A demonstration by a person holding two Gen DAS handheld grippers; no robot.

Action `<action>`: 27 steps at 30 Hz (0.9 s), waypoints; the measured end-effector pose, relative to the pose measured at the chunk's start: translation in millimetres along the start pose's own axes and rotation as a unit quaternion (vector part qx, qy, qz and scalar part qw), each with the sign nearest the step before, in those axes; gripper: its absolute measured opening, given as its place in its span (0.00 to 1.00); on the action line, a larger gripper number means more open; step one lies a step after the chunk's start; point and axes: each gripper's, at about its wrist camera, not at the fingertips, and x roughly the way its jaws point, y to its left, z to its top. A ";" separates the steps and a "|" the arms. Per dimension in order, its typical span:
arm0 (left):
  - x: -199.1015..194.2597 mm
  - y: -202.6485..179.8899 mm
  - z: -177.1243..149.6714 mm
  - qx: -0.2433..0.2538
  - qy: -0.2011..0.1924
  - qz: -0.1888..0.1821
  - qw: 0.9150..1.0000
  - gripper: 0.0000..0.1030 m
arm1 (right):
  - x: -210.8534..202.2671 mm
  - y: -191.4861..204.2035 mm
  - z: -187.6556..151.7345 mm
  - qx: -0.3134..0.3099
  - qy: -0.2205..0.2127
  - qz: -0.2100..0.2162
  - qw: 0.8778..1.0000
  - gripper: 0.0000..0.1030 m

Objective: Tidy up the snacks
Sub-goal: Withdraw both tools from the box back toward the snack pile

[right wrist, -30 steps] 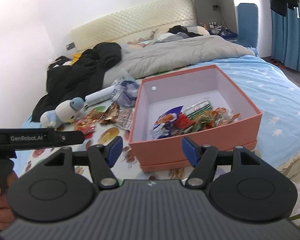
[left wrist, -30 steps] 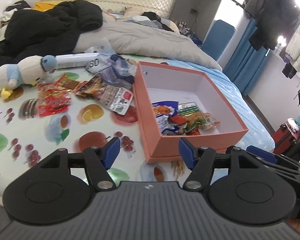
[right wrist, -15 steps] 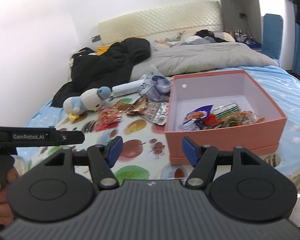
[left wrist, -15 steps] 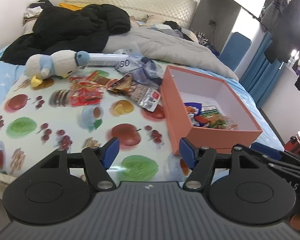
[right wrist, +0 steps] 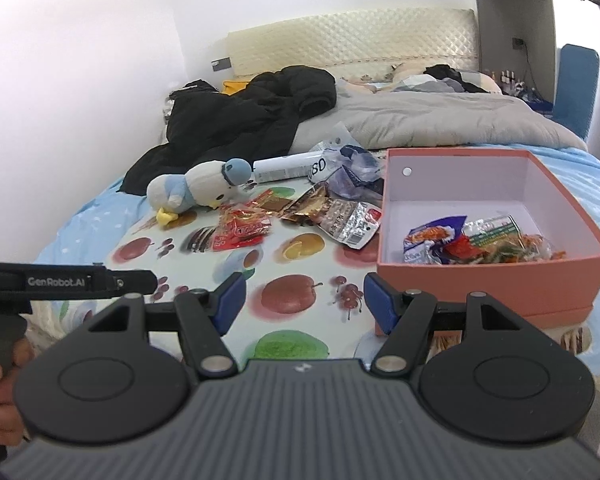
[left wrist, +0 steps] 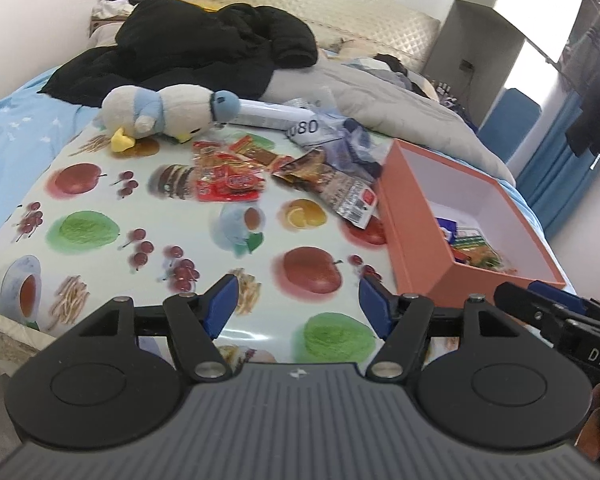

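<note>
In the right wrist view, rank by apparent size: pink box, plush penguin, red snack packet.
1. Pink box, clearly largest, though also nearest the camera.
2. Plush penguin.
3. Red snack packet, smallest, though not far behind the penguin.

Bedroom (bed (right wrist: 440, 120), quilted headboard (right wrist: 352, 46))

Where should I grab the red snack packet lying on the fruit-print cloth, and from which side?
Take the red snack packet by its near crinkled edge, coming from above and the front with the open left gripper. It lies flat on the fruit-print cloth, so only a thin edge pinch likely works. Its far side sits against other wrappers; the near side has bare cloth around it.
</note>
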 end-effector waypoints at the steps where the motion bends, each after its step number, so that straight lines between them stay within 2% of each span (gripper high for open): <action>1: 3.6 2.9 1.9 -0.003 0.000 0.002 1.000 0.69 | 3.7 1.0 1.1 -0.001 0.000 0.000 1.000 0.65; 12: 59.3 33.9 26.8 -0.025 0.006 0.018 1.000 0.69 | 58.0 12.4 16.4 -0.013 0.002 -0.001 1.000 0.65; 19: 113.7 55.7 36.1 -0.029 0.024 0.031 0.999 0.69 | 100.4 20.9 19.0 -0.034 0.012 0.003 0.999 0.65; 27: 174.3 70.8 56.2 -0.030 0.030 0.030 0.999 0.69 | 162.1 21.4 20.6 -0.056 0.030 0.000 0.998 0.65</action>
